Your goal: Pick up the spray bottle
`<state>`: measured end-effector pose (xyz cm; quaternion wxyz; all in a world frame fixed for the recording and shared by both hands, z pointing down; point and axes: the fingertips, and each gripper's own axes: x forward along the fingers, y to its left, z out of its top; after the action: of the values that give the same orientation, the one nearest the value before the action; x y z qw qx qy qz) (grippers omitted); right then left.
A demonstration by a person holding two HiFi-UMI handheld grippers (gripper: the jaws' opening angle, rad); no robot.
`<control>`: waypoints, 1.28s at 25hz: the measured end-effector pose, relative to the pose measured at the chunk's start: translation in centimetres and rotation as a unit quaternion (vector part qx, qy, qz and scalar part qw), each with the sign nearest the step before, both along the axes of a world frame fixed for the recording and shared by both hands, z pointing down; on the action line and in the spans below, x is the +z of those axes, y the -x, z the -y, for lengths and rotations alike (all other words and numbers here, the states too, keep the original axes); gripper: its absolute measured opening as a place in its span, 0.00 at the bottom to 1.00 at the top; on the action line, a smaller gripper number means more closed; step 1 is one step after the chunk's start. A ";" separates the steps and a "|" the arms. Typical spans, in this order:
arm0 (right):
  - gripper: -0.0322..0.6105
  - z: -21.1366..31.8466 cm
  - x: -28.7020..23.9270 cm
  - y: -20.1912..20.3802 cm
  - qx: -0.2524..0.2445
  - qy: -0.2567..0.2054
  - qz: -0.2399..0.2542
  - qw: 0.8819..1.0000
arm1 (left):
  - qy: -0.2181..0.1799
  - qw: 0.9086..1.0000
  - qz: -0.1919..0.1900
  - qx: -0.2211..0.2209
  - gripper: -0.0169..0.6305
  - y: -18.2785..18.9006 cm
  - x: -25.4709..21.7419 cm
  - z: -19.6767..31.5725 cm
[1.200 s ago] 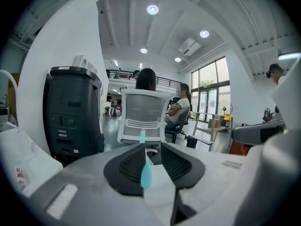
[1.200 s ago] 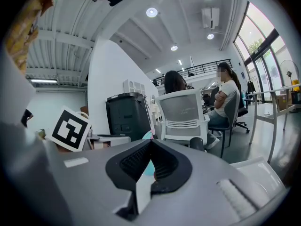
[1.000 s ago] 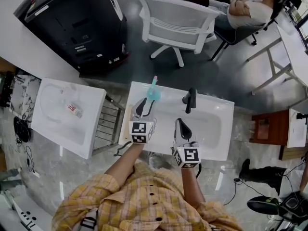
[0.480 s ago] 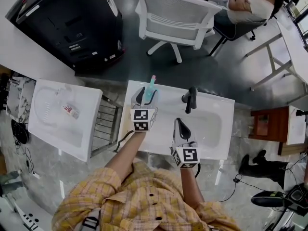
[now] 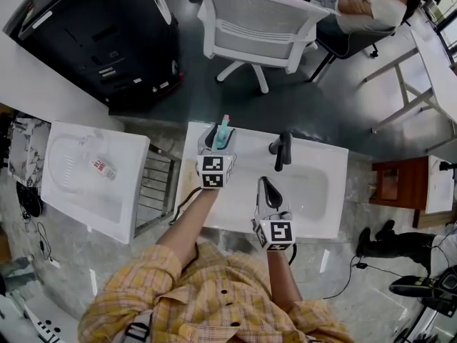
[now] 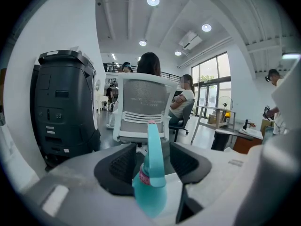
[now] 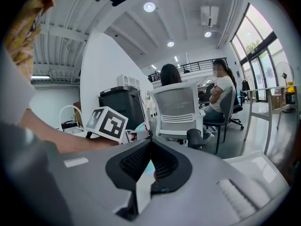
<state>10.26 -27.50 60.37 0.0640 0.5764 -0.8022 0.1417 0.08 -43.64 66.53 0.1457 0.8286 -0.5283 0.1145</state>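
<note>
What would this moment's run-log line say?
left gripper: open, jaws just been opening, spray bottle between them | right gripper: shut, empty

1. Two white basins: the faucet basin (image 5: 325,191) and a second basin (image 5: 64,191) left of it.
2. One teal spray bottle (image 5: 225,128) and one black faucet (image 5: 283,148), both on the faucet basin.
3. Two grippers over the faucet basin: left gripper (image 5: 216,136) and right gripper (image 5: 266,185).
4. One white mesh office chair (image 5: 257,20) beyond the faucet basin.

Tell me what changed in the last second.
The left gripper moved forward along the left side of the sink to the bottle. Its jaws have just been opening, and the bottle now stands between them, not gripped. The right gripper stayed over the basin, jaws together. The bottle and the faucet did not move.
</note>
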 end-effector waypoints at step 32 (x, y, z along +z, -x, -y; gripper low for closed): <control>0.05 -0.5 -0.6 -0.6 0.017 -0.005 -0.006 1.000 | -0.008 1.000 0.014 -0.020 0.24 0.9 -0.2 0.0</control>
<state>10.83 -27.01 59.74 0.0631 0.5907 -0.7929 0.1354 -0.80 -43.66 66.29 0.1341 0.8173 -0.5475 0.1194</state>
